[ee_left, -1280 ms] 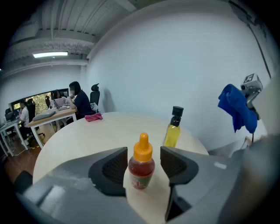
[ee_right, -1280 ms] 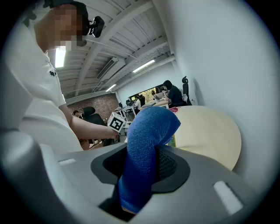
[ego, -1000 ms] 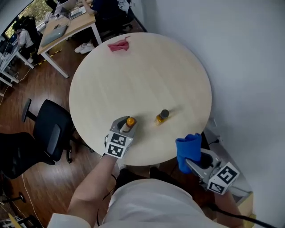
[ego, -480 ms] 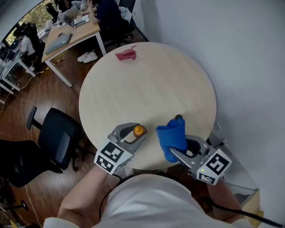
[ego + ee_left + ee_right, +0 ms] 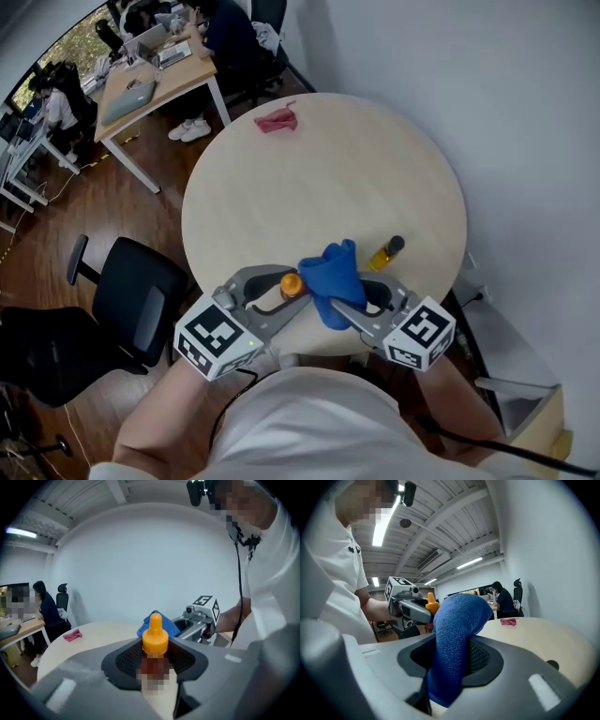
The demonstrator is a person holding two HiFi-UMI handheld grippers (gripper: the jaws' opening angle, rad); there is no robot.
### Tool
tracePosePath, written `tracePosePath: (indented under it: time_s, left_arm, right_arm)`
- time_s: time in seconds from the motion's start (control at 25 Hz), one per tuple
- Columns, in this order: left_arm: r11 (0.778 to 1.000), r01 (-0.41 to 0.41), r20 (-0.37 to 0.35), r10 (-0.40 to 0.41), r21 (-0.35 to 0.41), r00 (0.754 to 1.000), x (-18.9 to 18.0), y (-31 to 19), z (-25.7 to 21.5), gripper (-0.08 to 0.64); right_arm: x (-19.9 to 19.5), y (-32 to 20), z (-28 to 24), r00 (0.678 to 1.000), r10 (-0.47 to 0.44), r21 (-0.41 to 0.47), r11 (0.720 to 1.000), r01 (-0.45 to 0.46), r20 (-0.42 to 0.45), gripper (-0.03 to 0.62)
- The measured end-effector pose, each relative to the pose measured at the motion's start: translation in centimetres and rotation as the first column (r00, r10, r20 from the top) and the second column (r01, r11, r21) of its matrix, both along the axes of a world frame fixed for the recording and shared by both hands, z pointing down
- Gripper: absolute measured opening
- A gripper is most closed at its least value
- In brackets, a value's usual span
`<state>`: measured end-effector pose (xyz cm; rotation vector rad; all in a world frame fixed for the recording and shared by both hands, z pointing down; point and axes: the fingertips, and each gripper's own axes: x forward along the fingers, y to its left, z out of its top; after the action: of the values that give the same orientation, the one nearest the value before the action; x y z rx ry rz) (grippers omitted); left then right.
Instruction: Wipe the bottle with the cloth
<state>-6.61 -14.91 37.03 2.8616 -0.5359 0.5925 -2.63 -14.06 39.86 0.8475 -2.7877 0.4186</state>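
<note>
At the table [image 5: 328, 178]: two bottles [image 5: 292, 280] [image 5: 386, 253], two cloths [image 5: 330, 277] [image 5: 277, 120].

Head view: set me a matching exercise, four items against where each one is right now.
Items:
1. orange-capped bottle
2. blue cloth
3. pink cloth
4. black-capped bottle

Places:
A. at the far edge of the table
B. held in the right gripper
C. loose on the table, near side
D. held in the left gripper

Pairs: 1-D, 2-B, 3-A, 4-C
</note>
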Motion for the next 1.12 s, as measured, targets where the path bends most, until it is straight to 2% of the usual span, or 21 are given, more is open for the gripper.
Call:
tracePosePath:
  time_s: [0.24,0.44,0.52,0.64,0.72,0.84,0.96,1.12]
  left_arm:
    - [1.0,-0.021,-0.034,0.022,0.003,0.999,-0.7,0.0,-1.5,0.163]
    - [1.0,-0.003,-0.047,0.003,0.007,0.999,0.0,-1.0,-2.1,0.163]
    - [1.0,0.0,-0.05,0.0,0.006,0.999,0.6,-1.2,-2.1,0.163]
    - [1.0,0.016,-0.048,-0.016,0.006,0.999,1.4,-2.1,-1.9,0.163]
    - [1.0,0.031,-0.042,-0.031,-0.002,0.999,1.9,-2.5,-1.3,0.163]
    - [0.999,0.045,-0.034,-0.046,-0.015,0.998,2.9,-2.7,-0.8,0.163]
    - [0.999,0.051,-0.04,-0.051,-0.019,0.998,4.0,-2.7,-1.0,0.163]
    - [0.999,0.051,-0.049,-0.052,-0.02,0.997,5.4,-2.4,-2.0,0.163]
  right_arm:
    - [0.5,1.0,6.8,0.996,0.045,-0.125,0.991,-0.055,-0.082,0.154]
    - [2.7,1.9,11.2,0.984,0.047,-0.211,0.974,-0.084,-0.174,0.155]
    - [4.0,2.5,9.9,0.984,0.063,-0.192,0.977,-0.096,-0.168,0.155]
    - [4.8,2.9,5.5,0.986,0.072,-0.084,0.993,-0.086,-0.152,0.153]
    - [4.4,3.5,2.4,0.986,0.038,0.008,0.999,-0.037,-0.164,0.155]
    - [2.9,4.8,-1.4,0.98,-0.046,0.112,0.991,0.069,-0.193,0.155]
    - [2.1,5.1,-2.2,0.976,-0.081,0.133,0.985,0.109,-0.202,0.155]
    - [2.5,4.4,-0.2,0.979,-0.093,0.107,0.988,0.114,-0.181,0.153]
